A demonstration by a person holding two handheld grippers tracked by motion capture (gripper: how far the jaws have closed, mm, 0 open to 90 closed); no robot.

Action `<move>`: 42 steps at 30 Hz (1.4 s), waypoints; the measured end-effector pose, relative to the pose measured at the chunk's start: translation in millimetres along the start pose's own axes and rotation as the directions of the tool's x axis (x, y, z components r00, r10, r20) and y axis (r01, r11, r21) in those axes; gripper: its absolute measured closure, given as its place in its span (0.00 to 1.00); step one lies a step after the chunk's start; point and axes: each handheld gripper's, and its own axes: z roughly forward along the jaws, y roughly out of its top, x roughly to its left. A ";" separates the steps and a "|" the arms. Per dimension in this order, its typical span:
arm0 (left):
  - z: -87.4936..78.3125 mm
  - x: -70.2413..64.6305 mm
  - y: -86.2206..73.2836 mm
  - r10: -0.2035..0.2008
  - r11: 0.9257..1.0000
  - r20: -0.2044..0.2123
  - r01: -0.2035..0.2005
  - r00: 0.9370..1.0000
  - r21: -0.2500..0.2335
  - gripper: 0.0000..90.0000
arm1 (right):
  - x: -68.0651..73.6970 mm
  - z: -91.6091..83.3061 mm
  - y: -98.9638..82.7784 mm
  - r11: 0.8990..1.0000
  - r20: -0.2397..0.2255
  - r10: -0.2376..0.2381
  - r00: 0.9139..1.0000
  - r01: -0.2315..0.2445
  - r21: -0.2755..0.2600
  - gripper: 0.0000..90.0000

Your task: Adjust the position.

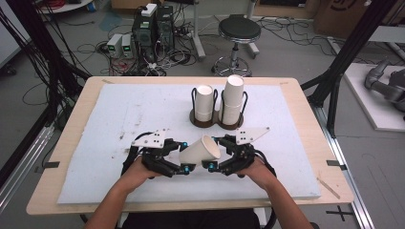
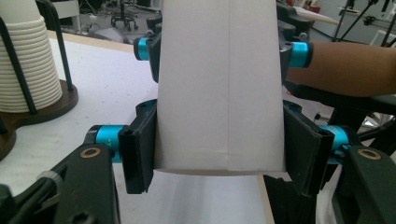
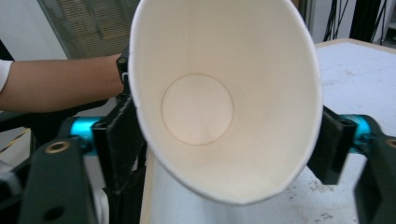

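On top of the wooden table point(image 1: 71, 124) lies a big white board point(image 1: 119, 124). Far back on it stands a dark holder point(image 1: 216, 119) with two stacks of paper cups point(image 1: 232, 98) side by side. Near the front edge, one paper cup point(image 1: 200, 150) is held in the air, lying on its side with its open mouth up and to the right. The left gripper point(image 1: 179, 160) squeezes the cup's narrow bottom end. The right gripper point(image 1: 217, 152) has its jaws spread wide at the cup's mouth, one on each side, and I cannot tell if they press it.
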 end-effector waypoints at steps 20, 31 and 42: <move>9.9 -1.7 2.6 -0.011 0.995 -0.085 0.019 0.996 0.093 0.30 | -3.1 -2.6 0.9 0.999 0.007 -0.001 1.000 0.001 0.032 0.37; 16.8 -1.5 -2.8 0.004 0.994 -0.048 0.001 0.999 0.107 0.39 | -1.4 0.0 2.2 1.000 0.001 0.011 1.000 -0.011 0.021 0.34; 16.1 -1.2 -2.6 -0.022 1.000 -0.032 0.023 0.999 0.015 0.39 | 1.4 1.2 3.5 0.998 -0.003 0.023 1.000 -0.023 -0.052 0.36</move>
